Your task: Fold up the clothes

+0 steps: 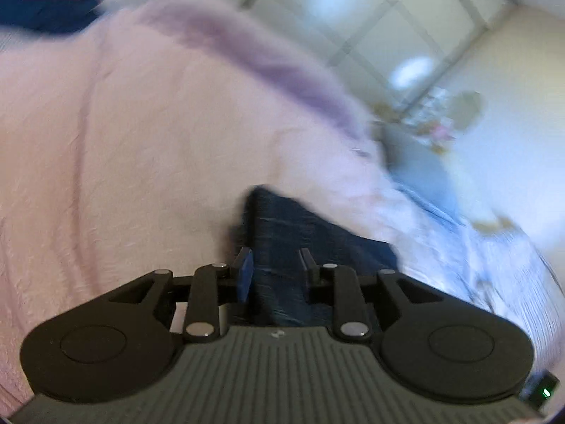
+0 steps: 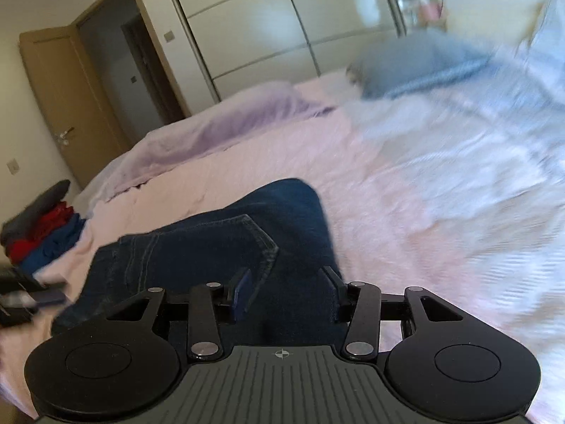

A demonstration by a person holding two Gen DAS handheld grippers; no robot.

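The dark blue denim jeans lie on the pale pink bedspread, in the lower centre of the right wrist frame, their long axis running from lower left to a rounded end at upper centre. The right gripper stands directly over this cloth with its jaws set well apart, denim showing in the gap between them; whether the pads touch it I cannot tell. In the left wrist frame the left gripper also has its jaws parted, with a narrower strip of the same jeans running up between them toward centre frame; no pinch is visible there.

By my judgement both tools sit at the near edge of the garment, so neither is clearly nearer.

Only the right view shows the seam stitching, the garment's full spread and the stack of red and blue folded clothes at the left edge. The left view is blurred.
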